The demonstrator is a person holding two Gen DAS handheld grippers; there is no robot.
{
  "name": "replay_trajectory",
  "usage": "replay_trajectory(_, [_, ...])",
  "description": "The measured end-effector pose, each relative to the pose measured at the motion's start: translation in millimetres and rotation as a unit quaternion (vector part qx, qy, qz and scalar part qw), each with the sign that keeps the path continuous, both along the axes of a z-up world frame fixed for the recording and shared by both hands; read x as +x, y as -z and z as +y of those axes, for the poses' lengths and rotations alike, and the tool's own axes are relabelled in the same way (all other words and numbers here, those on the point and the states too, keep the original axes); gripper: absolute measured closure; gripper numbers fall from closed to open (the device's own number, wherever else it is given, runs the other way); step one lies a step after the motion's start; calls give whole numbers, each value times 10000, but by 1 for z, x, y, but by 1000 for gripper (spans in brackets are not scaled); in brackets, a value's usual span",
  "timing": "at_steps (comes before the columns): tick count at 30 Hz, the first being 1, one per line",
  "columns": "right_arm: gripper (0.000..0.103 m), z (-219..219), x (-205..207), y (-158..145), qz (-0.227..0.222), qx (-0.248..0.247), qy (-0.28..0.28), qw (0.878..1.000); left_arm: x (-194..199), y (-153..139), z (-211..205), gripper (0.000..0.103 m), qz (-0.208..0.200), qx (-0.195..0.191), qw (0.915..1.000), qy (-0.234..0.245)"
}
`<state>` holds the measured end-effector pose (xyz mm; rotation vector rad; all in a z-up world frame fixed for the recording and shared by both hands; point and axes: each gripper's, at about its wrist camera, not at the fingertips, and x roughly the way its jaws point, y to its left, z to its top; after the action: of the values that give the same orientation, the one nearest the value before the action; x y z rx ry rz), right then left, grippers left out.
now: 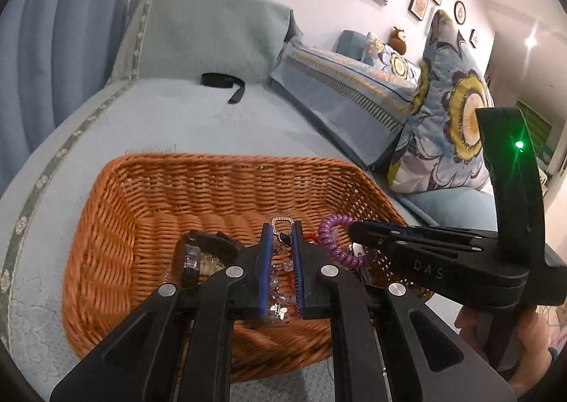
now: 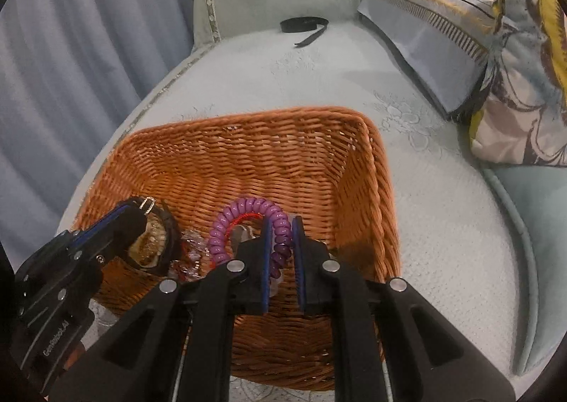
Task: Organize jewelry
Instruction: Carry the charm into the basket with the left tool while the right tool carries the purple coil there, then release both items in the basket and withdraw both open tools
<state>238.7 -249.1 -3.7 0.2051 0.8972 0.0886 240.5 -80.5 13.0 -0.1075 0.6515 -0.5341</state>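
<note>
My left gripper (image 1: 282, 235) pinches a small sparkly silver-framed pendant piece (image 1: 282, 225) between its blue pads, and my right gripper (image 2: 282, 235) is clamped on the purple spiral coil bracelet (image 2: 248, 221). Both hang over the near end of the orange woven wicker basket (image 1: 219, 182), where a dark watch (image 1: 209, 242) and clear beaded pieces (image 2: 191, 249) lie. I judge that I am lifting items out for sorting; next I need clear sofa cover (image 2: 425, 189) to set each down, apart.
</note>
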Motion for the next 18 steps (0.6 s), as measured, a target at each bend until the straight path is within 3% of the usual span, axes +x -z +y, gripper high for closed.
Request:
replay_trajectory(3, [93,0,-1,2,96,136,-86,9998,-3,0,2,92,30,-122,9998,149])
replay_trajectory(6, [92,0,-3,-1,64,190,-110,9997,-12,-6,8,76,-101,-151,9997,135])
replay_trajectory(9, [73,1,-12,-8,-59,129,-111,9998,-25,-15,23,66,-177,-372,9991,122])
replay_trajectory(18, [72,19,-76,-46,-750,-408,-327,9958,-80,-47,75,55,-500,-731,9961,-32])
